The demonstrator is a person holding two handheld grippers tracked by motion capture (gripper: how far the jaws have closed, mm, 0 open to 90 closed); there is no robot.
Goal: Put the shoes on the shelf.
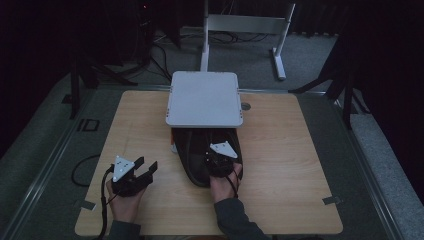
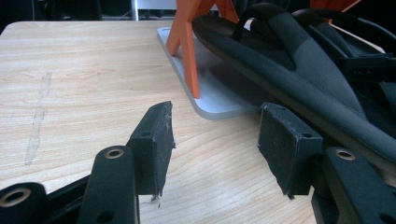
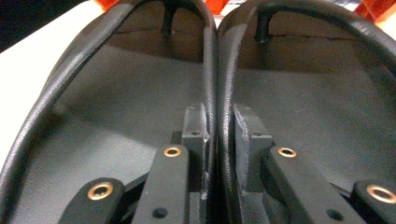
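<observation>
Slippers (image 1: pixel 200 155), a black pair, lie side by side on the bench (image 1: pixel 280 165), toes under a white stand (image 1: pixel 204 97). Right hand-held gripper (image 3: pixel 218 126) clenched on the two touching inner edges, pinching them together. Left hand-held gripper (image 2: pixel 215 140) released, jaws apart over bare wood, just beside the pair.

Light wooden table (image 1: pixel 280 165); grey-based shoe stand (image 1: pixel 204 97) at back, black slippers (image 1: pixel 192 150) before it
</observation>
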